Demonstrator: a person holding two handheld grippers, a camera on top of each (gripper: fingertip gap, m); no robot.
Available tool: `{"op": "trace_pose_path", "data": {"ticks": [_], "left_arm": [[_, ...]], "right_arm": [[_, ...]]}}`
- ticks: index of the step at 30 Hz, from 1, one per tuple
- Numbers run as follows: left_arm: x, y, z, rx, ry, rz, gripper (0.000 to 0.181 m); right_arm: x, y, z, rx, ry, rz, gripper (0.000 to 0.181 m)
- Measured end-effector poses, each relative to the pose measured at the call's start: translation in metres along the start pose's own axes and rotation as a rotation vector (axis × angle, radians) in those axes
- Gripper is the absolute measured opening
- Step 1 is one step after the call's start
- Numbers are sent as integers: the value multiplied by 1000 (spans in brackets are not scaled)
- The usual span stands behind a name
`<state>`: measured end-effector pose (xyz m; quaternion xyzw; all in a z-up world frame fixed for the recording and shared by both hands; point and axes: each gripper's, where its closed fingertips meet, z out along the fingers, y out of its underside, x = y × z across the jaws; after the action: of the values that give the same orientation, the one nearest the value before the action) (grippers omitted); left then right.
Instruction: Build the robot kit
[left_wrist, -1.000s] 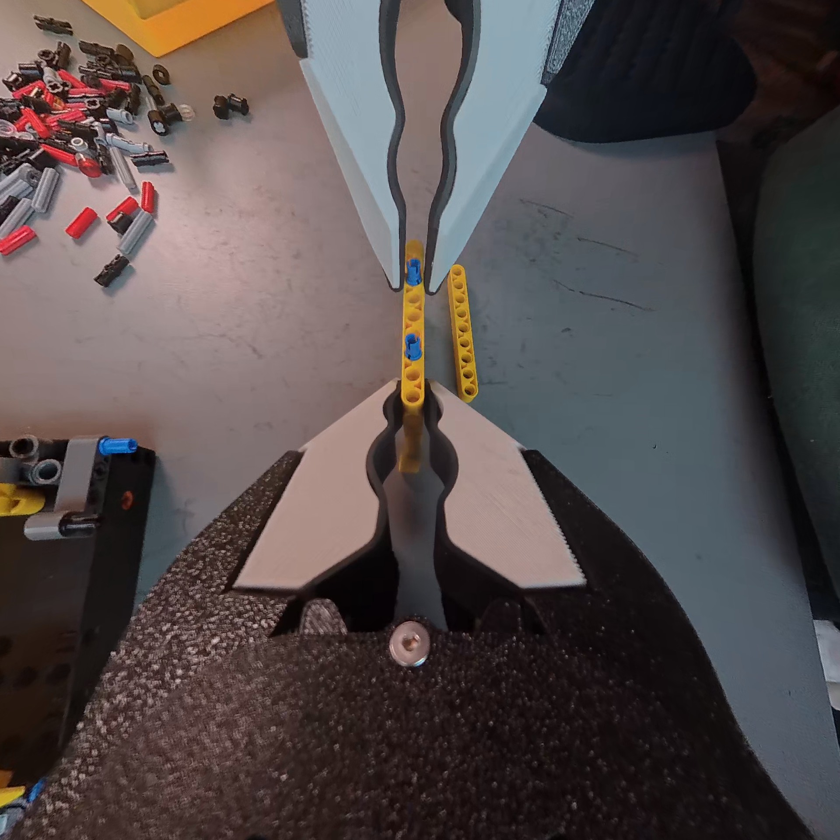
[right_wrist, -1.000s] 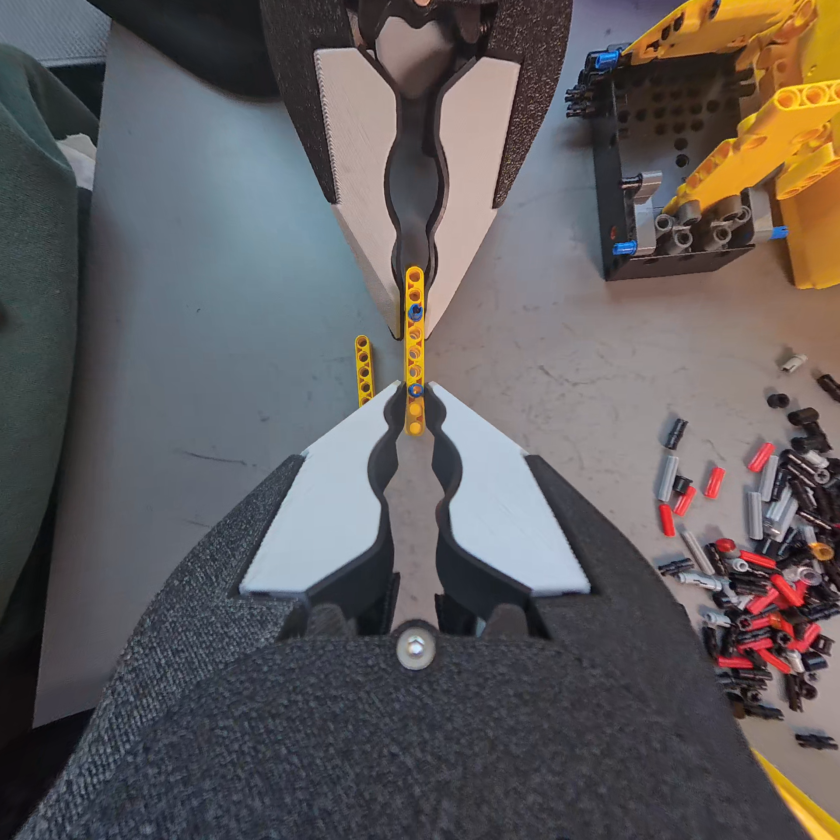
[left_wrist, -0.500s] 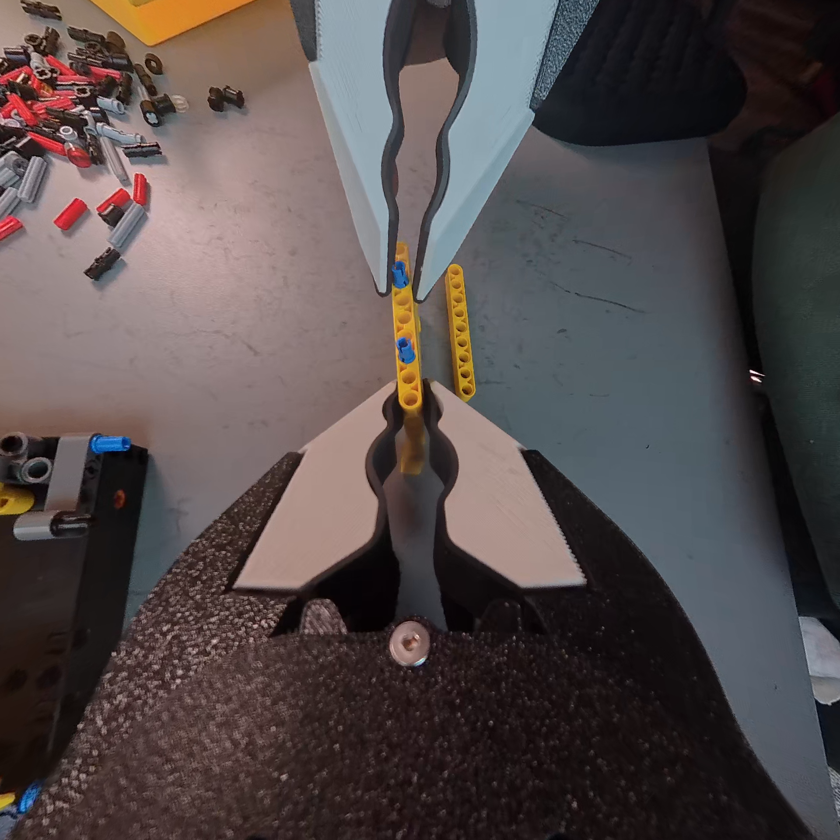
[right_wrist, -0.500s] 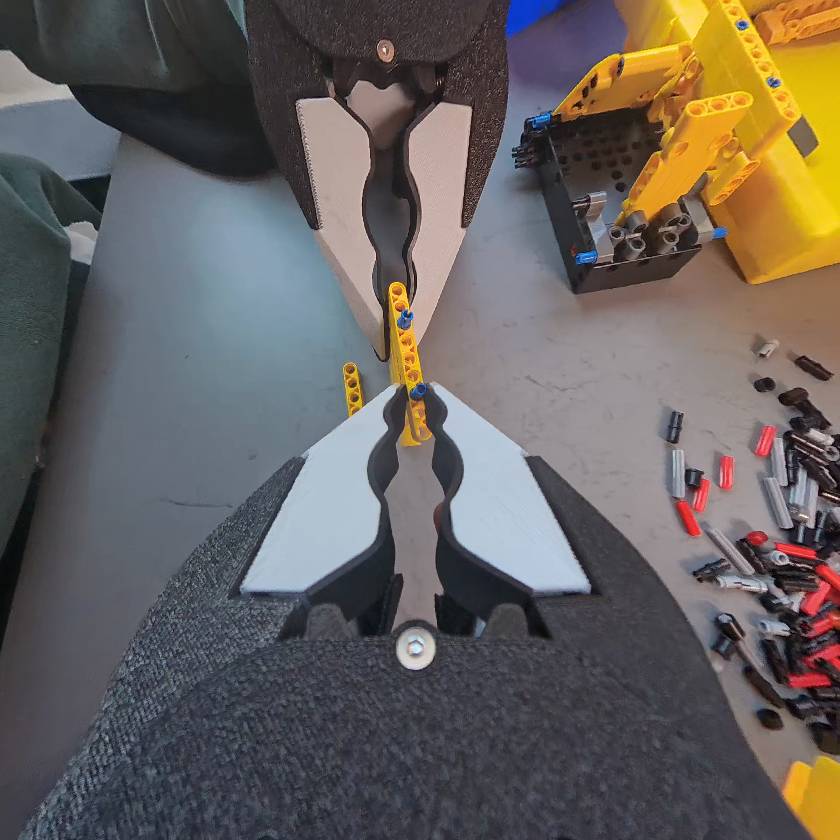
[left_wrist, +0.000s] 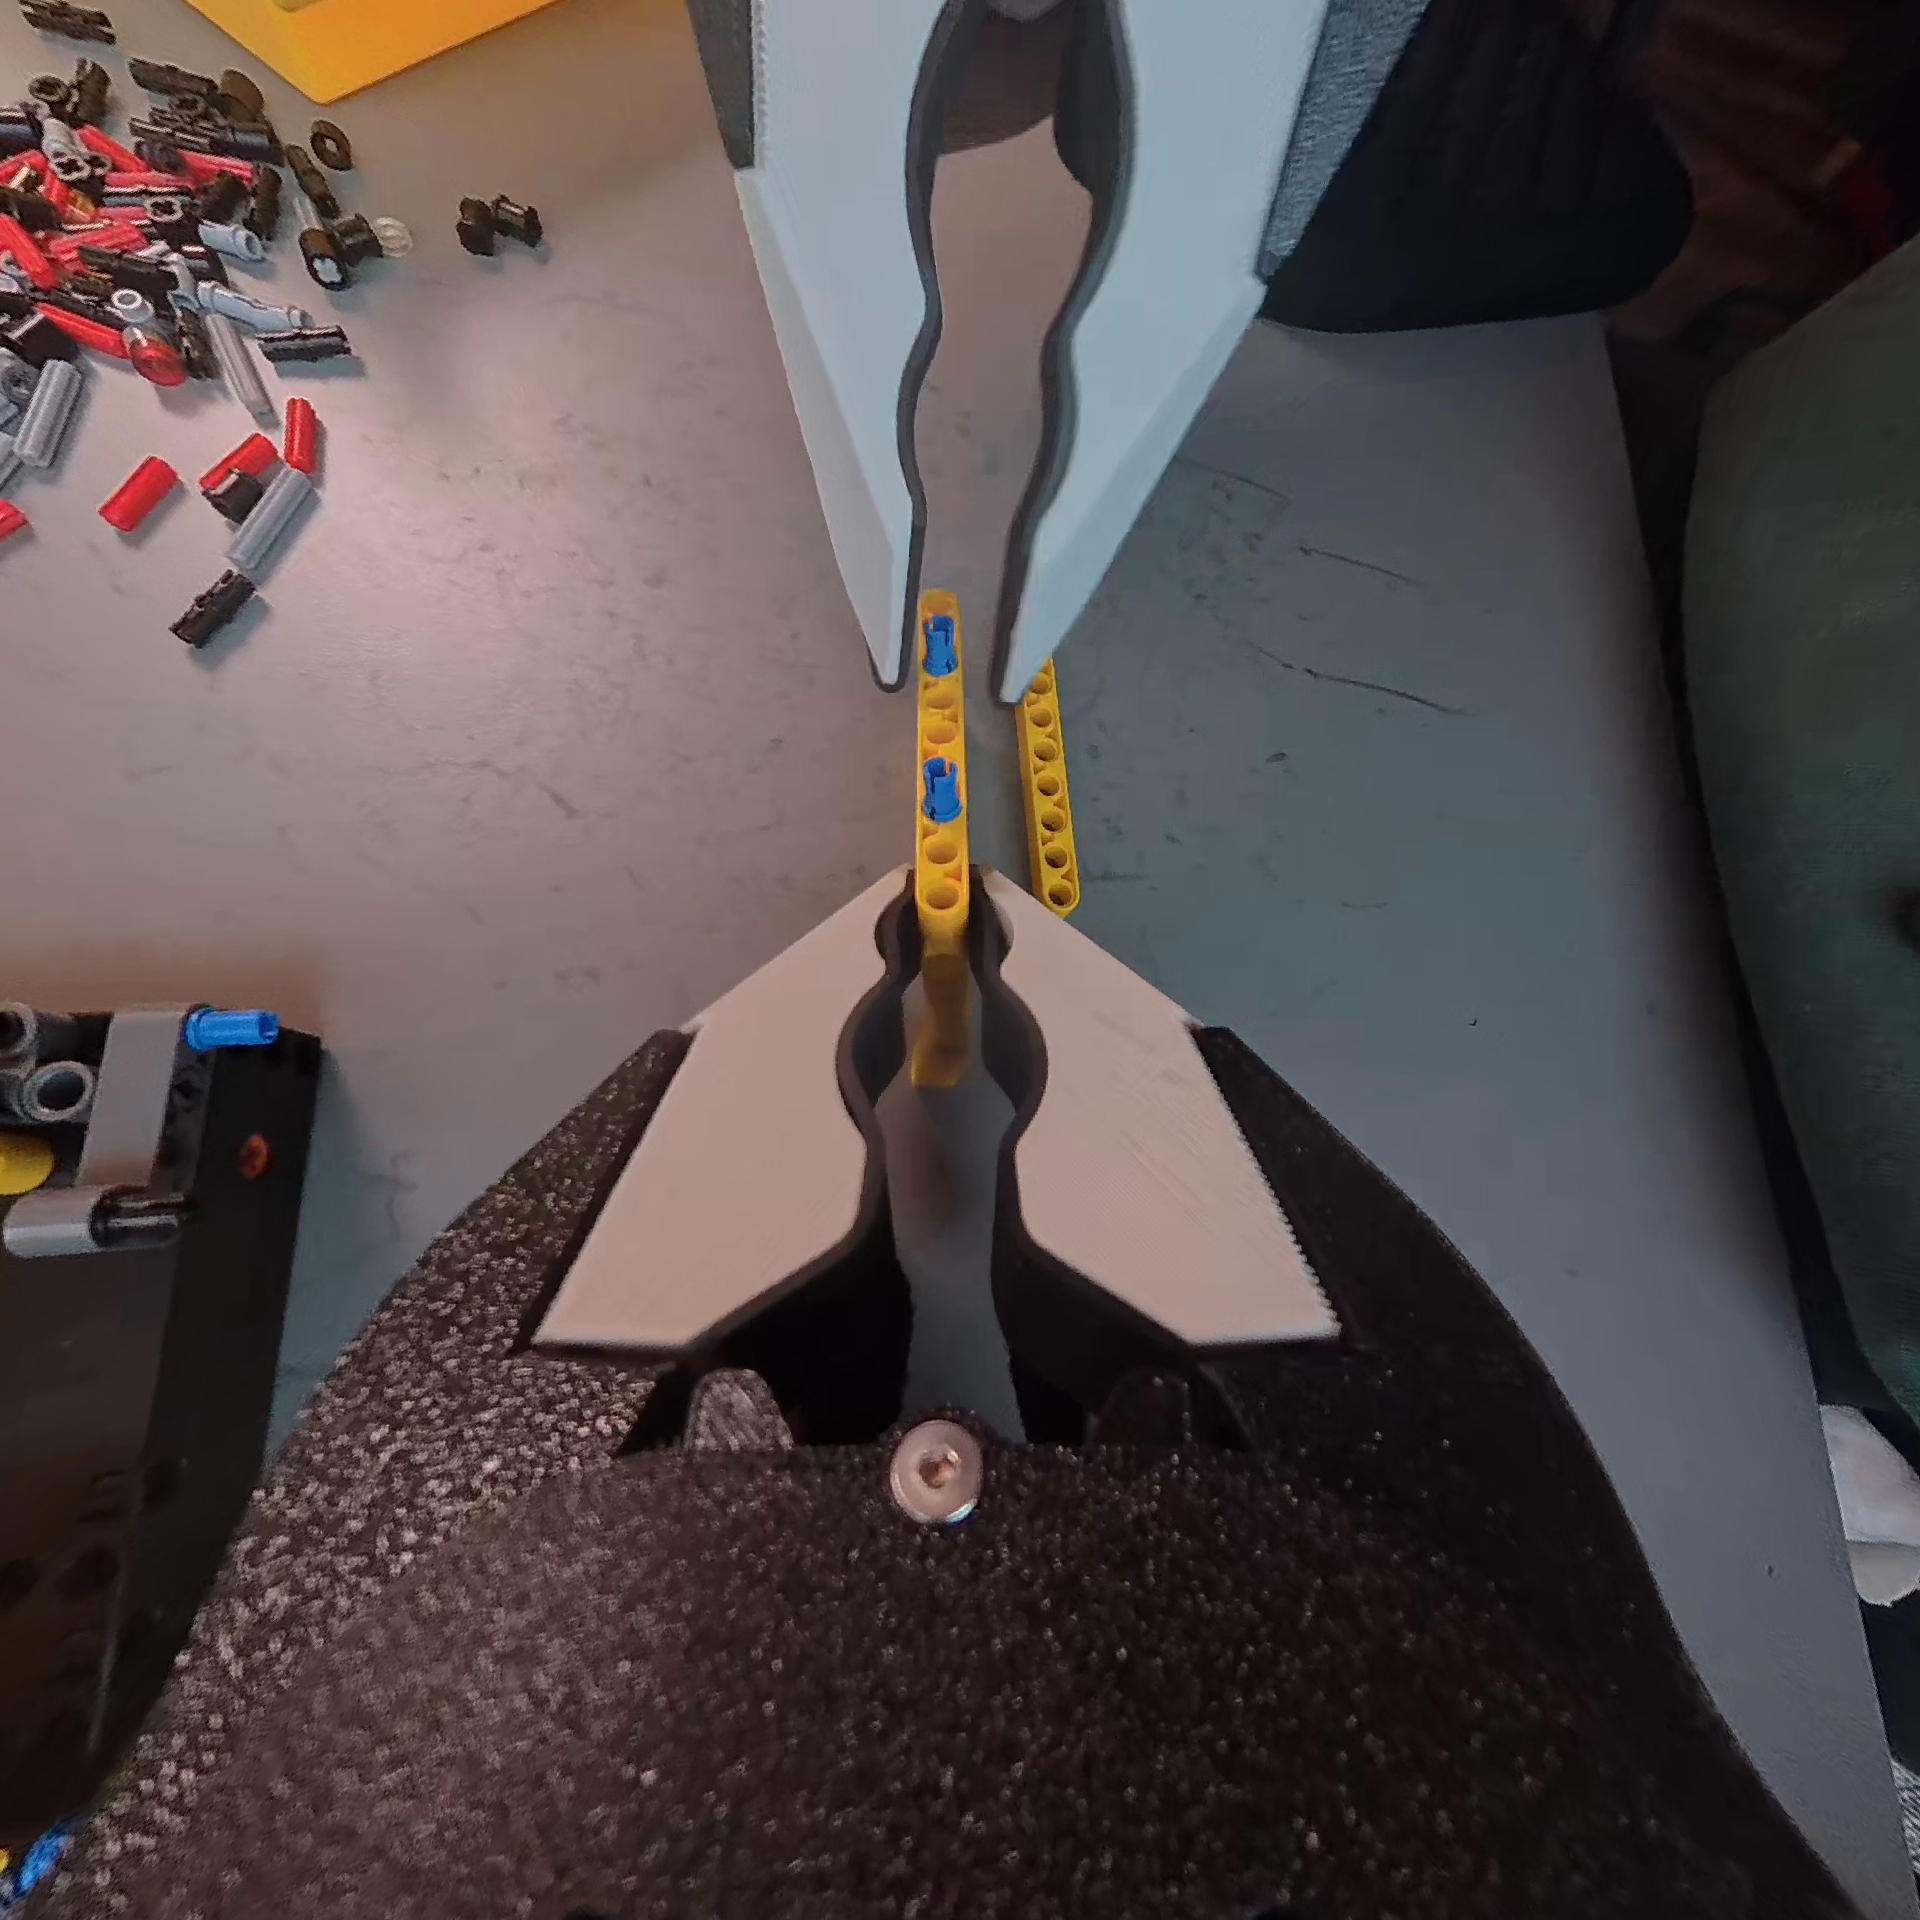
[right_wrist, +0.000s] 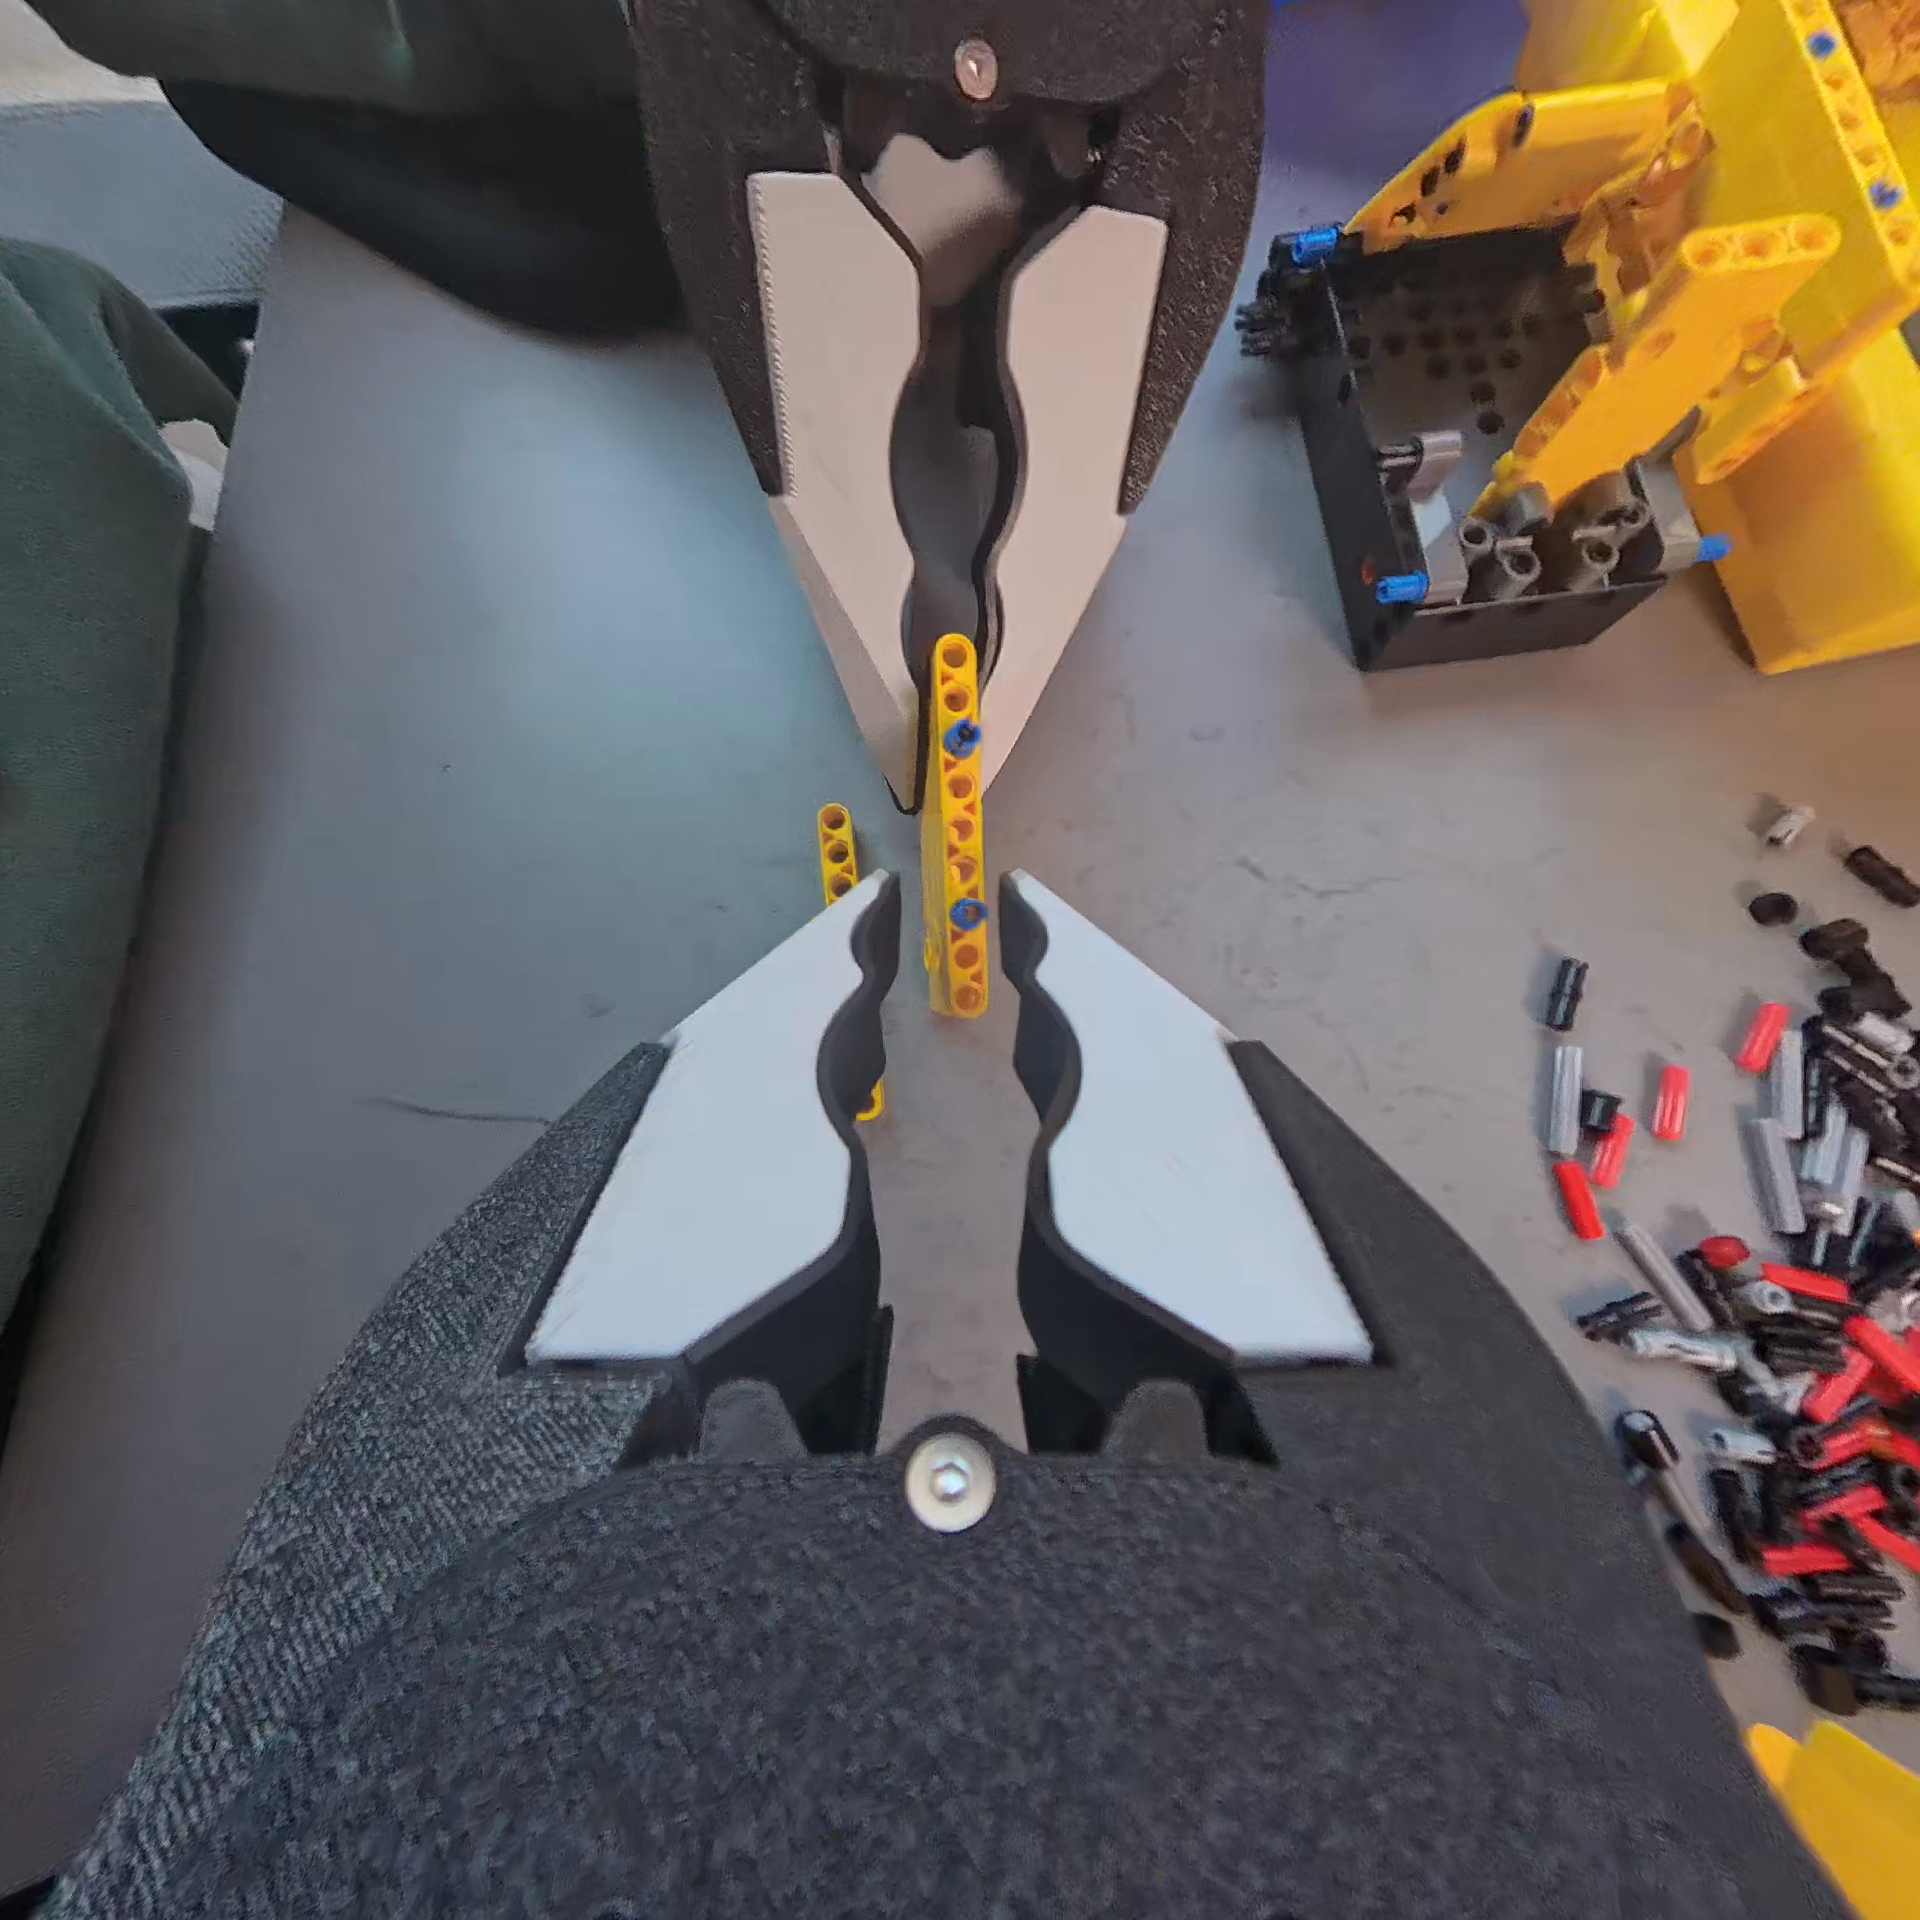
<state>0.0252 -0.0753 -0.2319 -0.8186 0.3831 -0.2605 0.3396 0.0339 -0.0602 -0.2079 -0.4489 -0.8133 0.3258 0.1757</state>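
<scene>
our left claw (left_wrist: 943, 883) is clamped on the near end of a yellow holed beam (left_wrist: 941, 790) that carries two blue pins (left_wrist: 941, 788) and is held off the grey table (left_wrist: 520, 727). our right claw (right_wrist: 948, 883) stands released, its fingers either side of the beam's far end and apart from it. a second yellow beam (left_wrist: 1047, 790) lies flat just beside, and a heap of small red, grey and black parts (right_wrist: 1787, 1247) sits well apart near a black and yellow build (right_wrist: 1558, 416).

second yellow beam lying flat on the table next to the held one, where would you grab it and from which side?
Probably mid-length of the flat yellow beam, from above, fingers across its narrow width. It lies holes-up on the grey table, so only the thin long edges offer grip. The left gripper, holding the pinned beam, crowds its near end.
</scene>
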Motion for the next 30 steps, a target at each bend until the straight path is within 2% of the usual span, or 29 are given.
{"op": "trace_pose_path", "data": {"ticks": [3,5,9,13,16,20,22,25,27,30], "left_arm": [[0,0,0,0,-8,10,6],[0,0,0,0,-11,16,6],[1,0,1,-3,-20,43,6],[2,0,2,-10,-41,90,6],[2,0,2,-12,-40,93,6],[2,3,0,-22,-13,76,6],[0,13,-3,-57,-22,87,24],[4,16,-12,-32,17,60,25],[5,11,-18,8,55,8,26],[6,-10,-31,147,108,-63,27]], "right_arm": [[-5,-14,1,-9,15,-52,22],[1,-14,7,-67,62,-73,9],[-2,-12,12,-130,-6,-17,7],[-4,-11,14,-244,-17,-74,6],[-3,-10,15,-267,-43,-46,6],[-4,-11,15,-199,-40,12,7],[-4,-10,14,-141,-72,97,7],[1,-16,6,-11,-131,252,7],[3,-23,-4,76,-199,352,7],[7,-33,-22,185,-262,423,7]]}}
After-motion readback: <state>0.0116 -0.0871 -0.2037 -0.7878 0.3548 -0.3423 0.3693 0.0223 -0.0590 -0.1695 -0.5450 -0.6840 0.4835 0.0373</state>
